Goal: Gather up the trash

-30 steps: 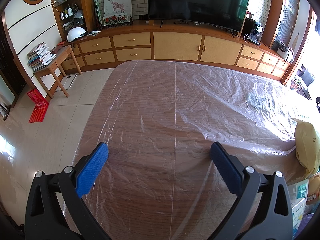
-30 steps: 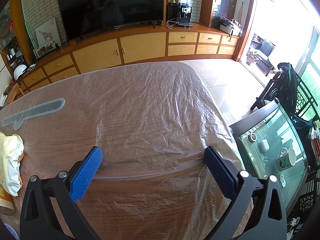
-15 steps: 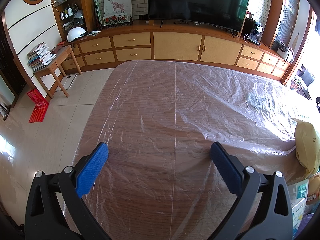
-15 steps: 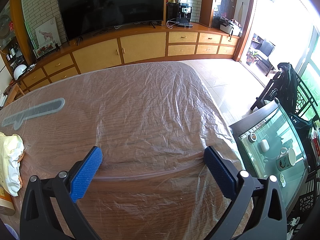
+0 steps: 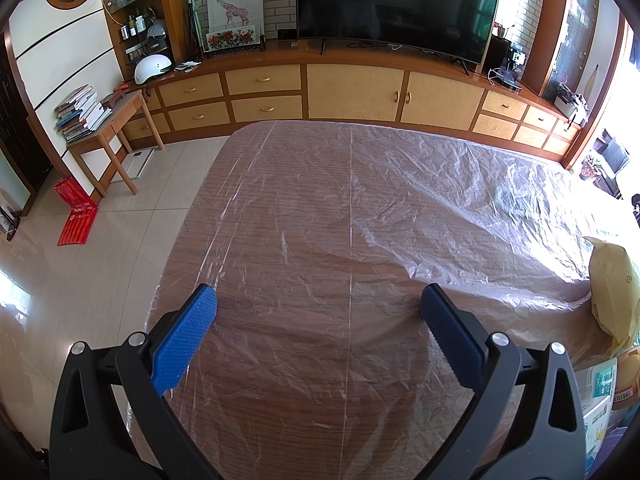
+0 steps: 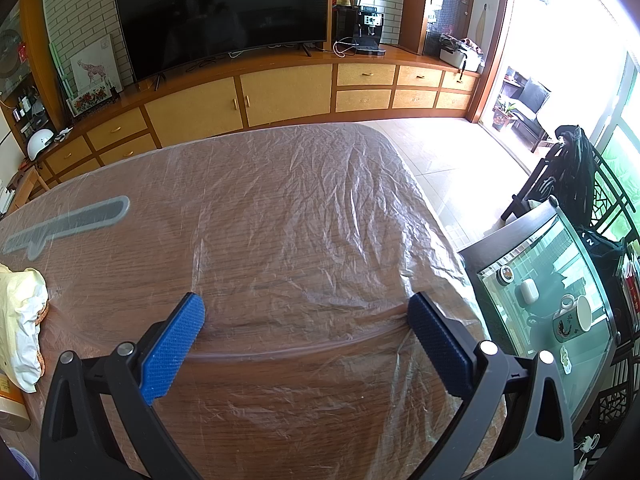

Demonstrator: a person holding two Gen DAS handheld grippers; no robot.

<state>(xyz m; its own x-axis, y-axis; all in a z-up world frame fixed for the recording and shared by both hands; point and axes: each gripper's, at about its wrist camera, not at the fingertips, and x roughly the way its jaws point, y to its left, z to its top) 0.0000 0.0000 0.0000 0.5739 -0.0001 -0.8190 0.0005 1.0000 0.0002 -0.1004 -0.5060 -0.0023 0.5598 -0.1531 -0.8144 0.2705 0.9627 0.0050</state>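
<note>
Left wrist view, tool: left gripper (image 5: 318, 308), two blue pads spread wide, nothing between them, over the plastic-covered wooden table (image 5: 320, 216)
Left wrist view, trash: one yellow padded mailer (image 5: 614, 292) at the right edge, cut off by the frame; beside the lower right corner a few printed cartons (image 5: 602, 384), count unclear, only partly seen
Left wrist view, room: one television (image 5: 396, 2) top centre, one white helmet (image 5: 152, 68) upper left, one stack of books (image 5: 82, 112) on a side table

Right wrist view, tool: right gripper (image 6: 306, 312), two blue pads apart, empty, above the same sheeted table (image 6: 280, 216)
Right wrist view, trash: one crumpled white-and-yellow bag (image 6: 20, 320) at the left edge, partly cut off; below it one tan item (image 6: 10, 404), too cropped to name
Right wrist view, room: one grey elongated shape (image 6: 68, 226) under the sheet, unclear; one glass-topped table (image 6: 552, 304) lower right bearing two mugs (image 6: 572, 316)
</note>
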